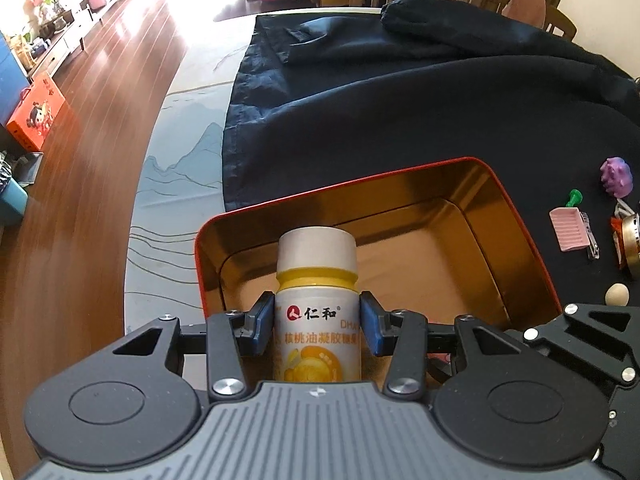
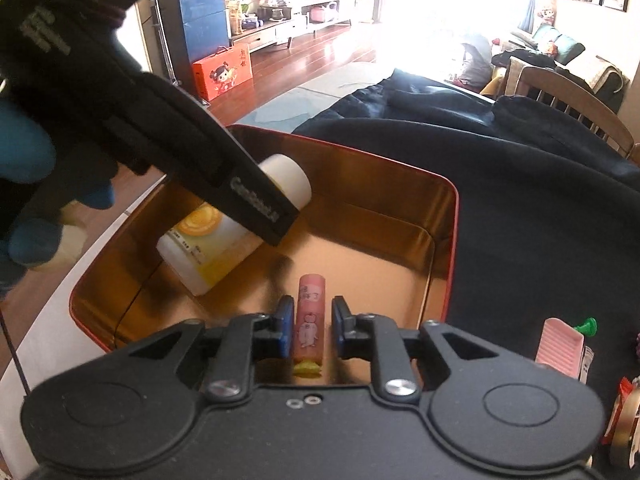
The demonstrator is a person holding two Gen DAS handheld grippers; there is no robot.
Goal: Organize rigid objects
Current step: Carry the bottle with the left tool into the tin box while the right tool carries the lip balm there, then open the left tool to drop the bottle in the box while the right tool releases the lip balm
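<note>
A red tin box with a gold inside (image 1: pixel 516 216) lies open on a dark cloth; it also shows in the right wrist view (image 2: pixel 450 216). My left gripper (image 1: pixel 319 328) is shut on a white and yellow supplement bottle (image 1: pixel 318 296) and holds it tilted inside the box; the bottle also shows in the right wrist view (image 2: pixel 208 244). My right gripper (image 2: pixel 310 330) is over the box's near side. Its jaws stand slightly apart on either side of a pink tube (image 2: pixel 309 320) that lies on the box floor.
On the cloth right of the box lie a pink ridged tray (image 1: pixel 570 229), a green pin (image 1: pixel 574 198), a purple toy (image 1: pixel 618 176), a nail clipper (image 1: pixel 588 236) and a wooden egg (image 1: pixel 616 295). The table's left edge and wooden chairs border the space.
</note>
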